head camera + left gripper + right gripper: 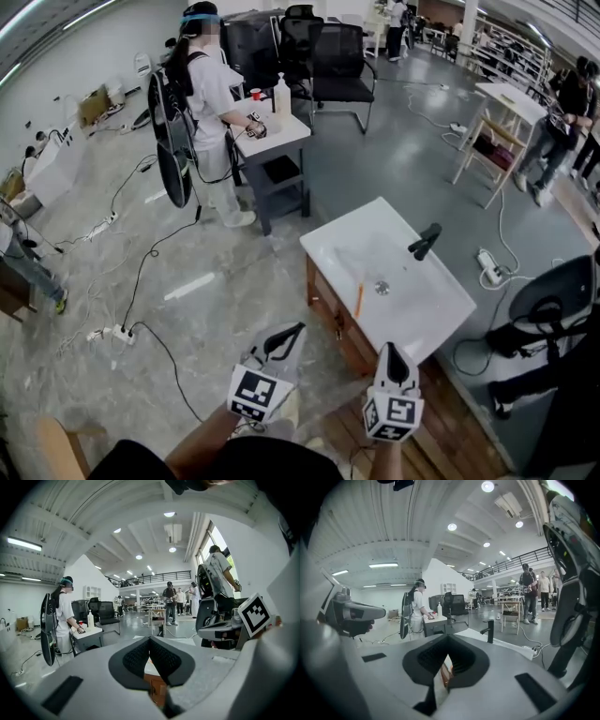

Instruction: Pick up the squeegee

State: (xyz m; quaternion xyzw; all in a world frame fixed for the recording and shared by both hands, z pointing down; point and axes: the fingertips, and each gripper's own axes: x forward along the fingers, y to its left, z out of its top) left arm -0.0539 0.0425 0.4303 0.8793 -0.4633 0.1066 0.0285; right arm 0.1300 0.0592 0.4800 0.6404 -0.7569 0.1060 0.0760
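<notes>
White sink top (433,314) on a wooden cabinet (326,302). In its basin, a thin orange squeegee (358,300) just beside the drain (382,288) (black faucet (425,241) upright at the rim)

Left gripper (296,328) and right gripper (391,349) extend forward, jaws pressed together.

Head cam: high, steep down. Cams on left hand-held gripper (296,328) & right hand-held gripper (389,347) face fwd, low; all share sink table (361,234).
</notes>
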